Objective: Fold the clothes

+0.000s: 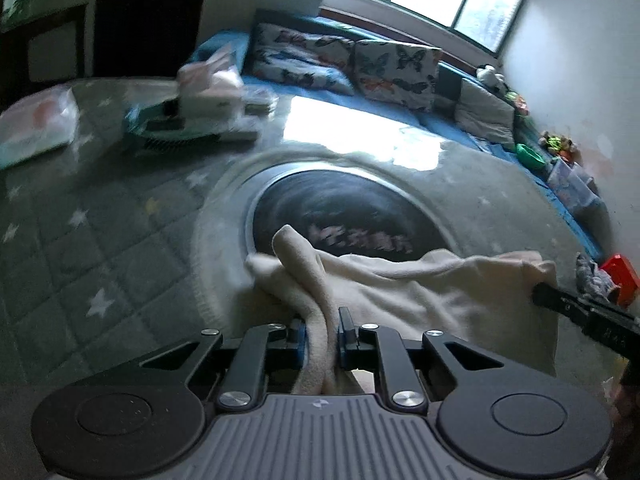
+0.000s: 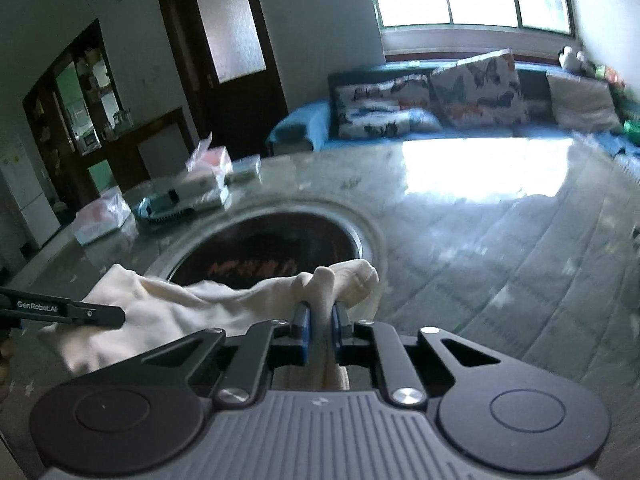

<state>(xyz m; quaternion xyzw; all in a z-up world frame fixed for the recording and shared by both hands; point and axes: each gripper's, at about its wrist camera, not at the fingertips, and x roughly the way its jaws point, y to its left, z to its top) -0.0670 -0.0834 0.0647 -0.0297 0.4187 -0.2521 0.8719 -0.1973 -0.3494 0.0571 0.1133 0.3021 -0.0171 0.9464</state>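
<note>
A cream garment (image 1: 420, 292) is stretched in the air between both grippers, above a grey quilted mat. My left gripper (image 1: 322, 330) is shut on a bunched corner of it, the cloth running up between the blue pads. My right gripper (image 2: 320, 322) is shut on the opposite corner (image 2: 340, 280). In the left wrist view the right gripper's black finger (image 1: 580, 312) shows at the garment's far right edge. In the right wrist view the left gripper's finger (image 2: 80, 314) shows at the cloth's left edge (image 2: 168, 308).
Beneath the cloth lies a dark round patch (image 1: 340, 212) with pink lettering on the star-patterned mat (image 1: 100, 248). Boxes and plastic bags (image 1: 208, 100) sit at the mat's far left. A blue couch with butterfly cushions (image 1: 392, 68) and toys (image 1: 556, 144) lines the wall under the window.
</note>
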